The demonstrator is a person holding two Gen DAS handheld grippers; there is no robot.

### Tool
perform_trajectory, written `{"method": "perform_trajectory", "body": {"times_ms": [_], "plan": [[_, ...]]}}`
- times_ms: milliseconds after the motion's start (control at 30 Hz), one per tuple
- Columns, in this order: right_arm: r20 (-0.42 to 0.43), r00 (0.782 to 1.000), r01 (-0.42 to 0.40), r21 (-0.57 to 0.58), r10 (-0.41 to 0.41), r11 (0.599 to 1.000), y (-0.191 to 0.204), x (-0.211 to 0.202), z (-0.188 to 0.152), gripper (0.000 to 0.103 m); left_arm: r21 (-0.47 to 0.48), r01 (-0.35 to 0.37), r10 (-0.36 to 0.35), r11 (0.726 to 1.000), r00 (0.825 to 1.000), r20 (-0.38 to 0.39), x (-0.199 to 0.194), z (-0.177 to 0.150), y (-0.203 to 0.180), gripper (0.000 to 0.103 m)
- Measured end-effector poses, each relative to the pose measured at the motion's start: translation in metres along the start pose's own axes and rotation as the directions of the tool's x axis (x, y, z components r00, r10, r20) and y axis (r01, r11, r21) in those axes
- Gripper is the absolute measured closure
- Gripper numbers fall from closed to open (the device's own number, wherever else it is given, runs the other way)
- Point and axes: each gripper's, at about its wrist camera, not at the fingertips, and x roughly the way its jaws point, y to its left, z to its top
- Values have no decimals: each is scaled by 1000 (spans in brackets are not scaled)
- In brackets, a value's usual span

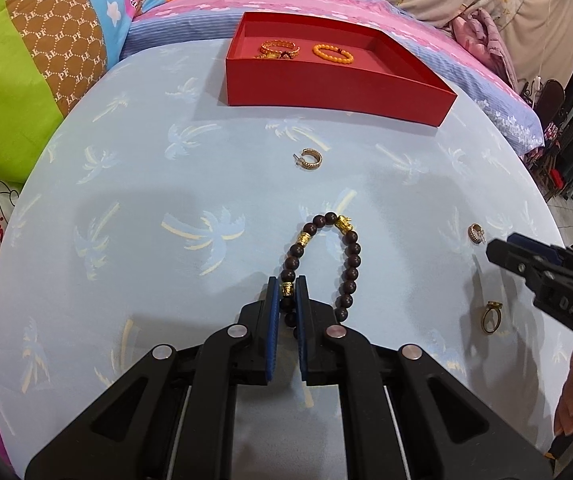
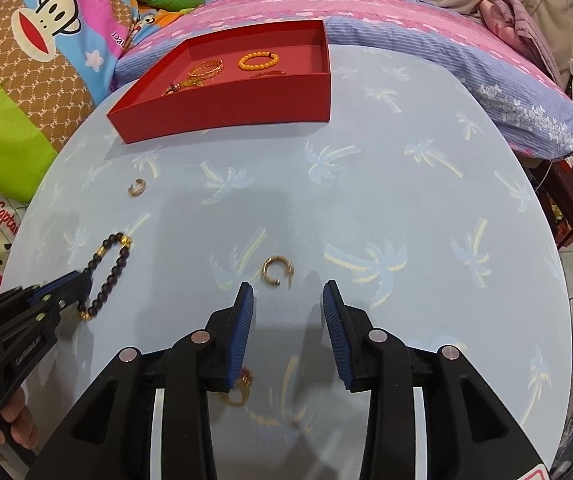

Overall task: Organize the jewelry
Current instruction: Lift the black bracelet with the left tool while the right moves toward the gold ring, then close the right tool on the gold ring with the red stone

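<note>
- Dark brown beads with gold spacers make up the bracelet (image 1: pixel 322 264), which lies on the pale blue palm-print tabletop (image 1: pixel 146 200) in a drawn-out loop.
- Left gripper (image 1: pixel 288 292) has its blue pads nearly pressed together, pinching the near stretch of the bracelet at a gold spacer; the rest of the loop lies on the cloth beyond the fingertips.
- Right gripper (image 2: pixel 288 296) has its jaws spread, with nothing between the pads, and is poised above the tabletop.
- One gold hoop earring (image 2: pixel 276 272) lies just beyond the right gripper's fingertips, not touched by them.
- A gold ring (image 2: pixel 240 390) lies under the right gripper, partly hidden by its left finger and blurred.
- A second hoop earring (image 1: pixel 309 159) sits between the bracelet and the red box (image 1: pixel 338 88).
- The red box stands open at the far edge of the tabletop, holding an orange bead bracelet (image 1: pixel 332 53) and a gold bangle (image 1: pixel 280 49) side by side; a few smaller pieces near them are too small to tell.
- A person's fingers (image 2: pixel 20 424) show behind the left gripper's handle.
</note>
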Motion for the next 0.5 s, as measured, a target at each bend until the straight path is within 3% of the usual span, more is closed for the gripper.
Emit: {"method": "perform_trajectory", "body": {"times_ms": [300, 500], "plan": [[-54, 997, -50, -1, 50, 999, 13, -9, -37, 67, 8, 7, -7, 1000, 1000, -4, -1, -2, -4, 95], [-48, 998, -44, -7, 43, 999, 16, -9, -39, 67, 14, 19, -19, 1000, 1000, -12, -4, -6, -10, 95]]}}
